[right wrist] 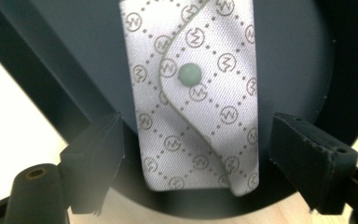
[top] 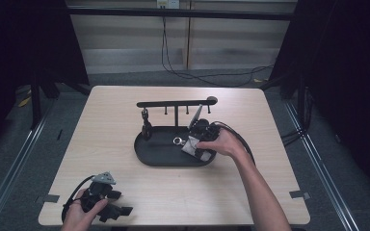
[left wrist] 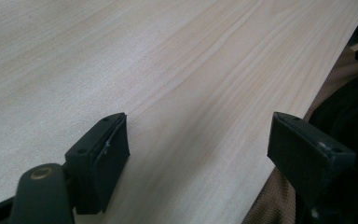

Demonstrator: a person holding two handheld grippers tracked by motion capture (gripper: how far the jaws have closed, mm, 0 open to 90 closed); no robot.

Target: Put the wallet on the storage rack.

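Pouch (right wrist: 198, 93), patterned and snap-fastened, lies in the black tray (top: 147, 151) at frame centre, right gripper (right wrist: 196, 154) poised over it with jaws apart, gripping nothing; left gripper (left wrist: 198, 149) idles wide open, empty, lower left, seemingly awaiting use.

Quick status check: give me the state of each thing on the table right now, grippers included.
Patterned pouch: lying flat in the tray, flap snapped shut, between the right jaws but not pinched.
Black tray: flat on the table, holding the pouch and a ring.
Ring: lying loose in the tray.
Hook stand: upright, one dark item hanging at its left end.
Right gripper: open, over the pouch.
Left gripper: open, empty, at the table's near edge.
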